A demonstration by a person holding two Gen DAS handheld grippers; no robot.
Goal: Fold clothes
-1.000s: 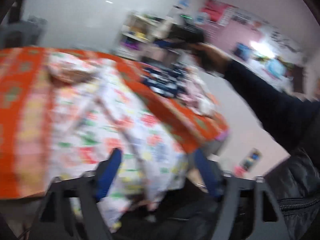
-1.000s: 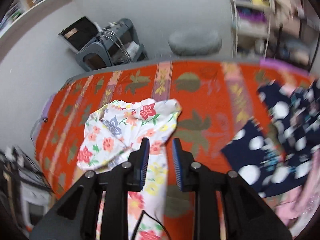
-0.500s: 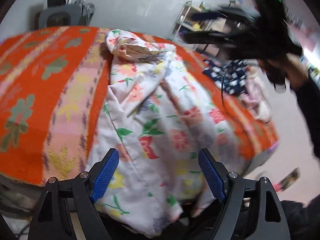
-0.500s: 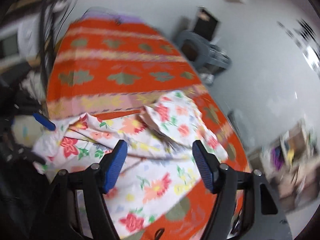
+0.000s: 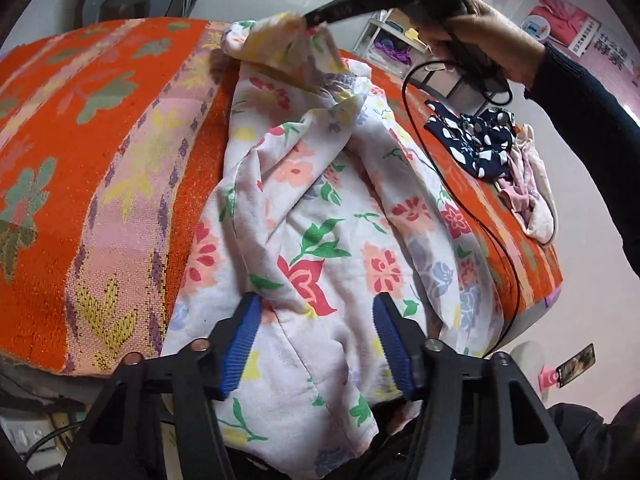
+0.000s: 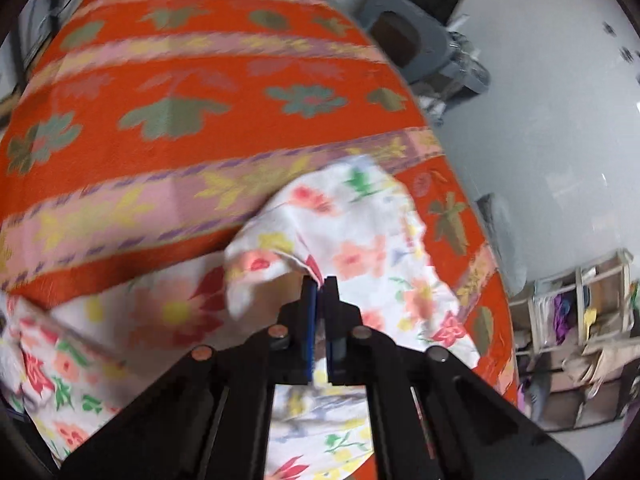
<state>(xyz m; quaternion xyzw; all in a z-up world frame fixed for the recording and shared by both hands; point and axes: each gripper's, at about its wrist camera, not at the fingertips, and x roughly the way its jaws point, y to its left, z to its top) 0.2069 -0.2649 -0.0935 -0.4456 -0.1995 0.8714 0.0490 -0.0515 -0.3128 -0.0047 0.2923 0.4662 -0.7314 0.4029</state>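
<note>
A white floral garment (image 5: 316, 216) lies crumpled along the orange patterned table cover (image 5: 92, 152), its near end hanging over the front edge. My left gripper (image 5: 316, 324) is open just above that near end, blue pads on either side of the cloth. In the left wrist view my right gripper (image 5: 310, 20), held by a hand, pinches the garment's far end and lifts it. The right wrist view shows the right gripper (image 6: 320, 284) shut on a fold of the floral garment (image 6: 360, 248).
A dark polka-dot garment (image 5: 476, 140) and pale pink clothes (image 5: 528, 192) lie at the table's right end. A black cable (image 5: 480, 216) hangs from the right gripper across the cloth. A grey rack (image 6: 420, 48) and shelves (image 6: 576, 340) stand beyond the table.
The right gripper was open half a second ago; it has now shut on the garment's far end and raised it. The left gripper stays open and has moved closer over the near end.
</note>
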